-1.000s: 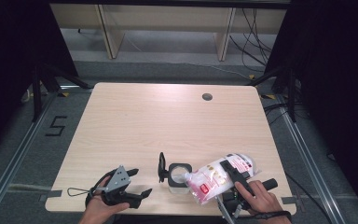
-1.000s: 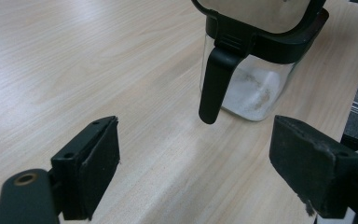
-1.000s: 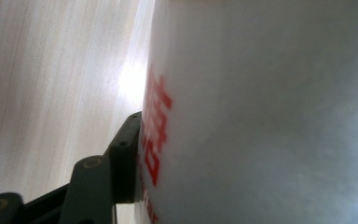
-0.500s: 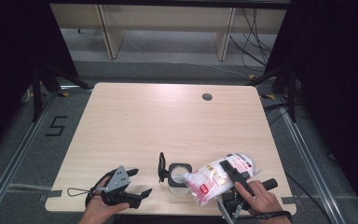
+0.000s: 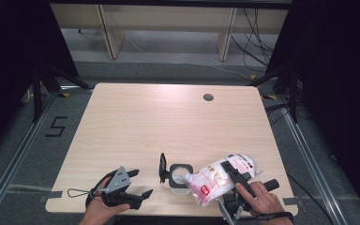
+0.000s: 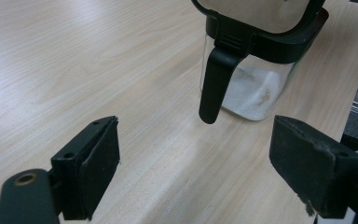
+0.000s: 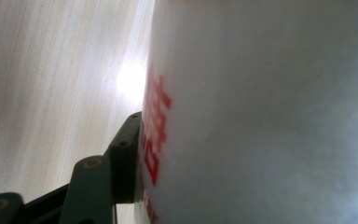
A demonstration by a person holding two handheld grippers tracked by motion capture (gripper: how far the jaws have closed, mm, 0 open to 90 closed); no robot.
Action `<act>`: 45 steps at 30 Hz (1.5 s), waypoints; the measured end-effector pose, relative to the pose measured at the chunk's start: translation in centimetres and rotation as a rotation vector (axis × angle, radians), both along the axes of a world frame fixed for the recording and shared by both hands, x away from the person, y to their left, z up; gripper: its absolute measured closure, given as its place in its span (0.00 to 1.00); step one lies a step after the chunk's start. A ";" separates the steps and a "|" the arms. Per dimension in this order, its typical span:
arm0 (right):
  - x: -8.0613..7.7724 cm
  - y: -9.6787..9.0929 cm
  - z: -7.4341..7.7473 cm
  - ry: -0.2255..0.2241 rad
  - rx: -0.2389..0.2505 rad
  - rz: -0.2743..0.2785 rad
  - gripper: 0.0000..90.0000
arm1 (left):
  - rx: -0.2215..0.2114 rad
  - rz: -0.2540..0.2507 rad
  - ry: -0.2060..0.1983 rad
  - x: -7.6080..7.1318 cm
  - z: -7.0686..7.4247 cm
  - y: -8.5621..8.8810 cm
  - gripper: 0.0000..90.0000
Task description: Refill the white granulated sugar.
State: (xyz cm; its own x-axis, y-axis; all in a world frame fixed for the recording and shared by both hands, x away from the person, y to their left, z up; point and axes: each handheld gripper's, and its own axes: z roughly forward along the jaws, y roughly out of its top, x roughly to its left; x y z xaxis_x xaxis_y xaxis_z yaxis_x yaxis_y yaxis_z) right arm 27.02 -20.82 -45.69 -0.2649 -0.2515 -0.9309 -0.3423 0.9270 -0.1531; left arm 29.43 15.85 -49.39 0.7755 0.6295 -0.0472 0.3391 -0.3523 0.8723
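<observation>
change: nothing is shifting since a second ago | right gripper (image 5: 232,176) is clamping the tilted bag (image 5: 218,178) over the jar (image 5: 179,176), pouring | left gripper (image 5: 138,185) is idling, jaws spread

L gripper (image 5: 143,193): black body w/ grey three-cornered plate on top, thin black cable looping off to its left. In the left gripper view its 2 jaws are chunky black blocks w/ matte pads (image 6: 103,163), edges a bit worn, small screw holes along the side, a brass-coloured rivet at the base of the near arm. R gripper (image 5: 232,176): black too, w/ a round black handle stub sticking out, grey cable trailing under it. In the right gripper view its finger (image 7: 126,149) is dark grey-black, 2 small holes on the edge, round pivot pin lower down. R hand (image 5: 258,199) has a dark strap round the wrist; L hand (image 5: 104,206) no sleeve visible
</observation>
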 end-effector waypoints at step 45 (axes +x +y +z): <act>-0.2 0.3 0.4 -0.055 -0.048 0.031 0.48 | -0.002 -0.003 -0.003 0.0 0.0 0.0 0.18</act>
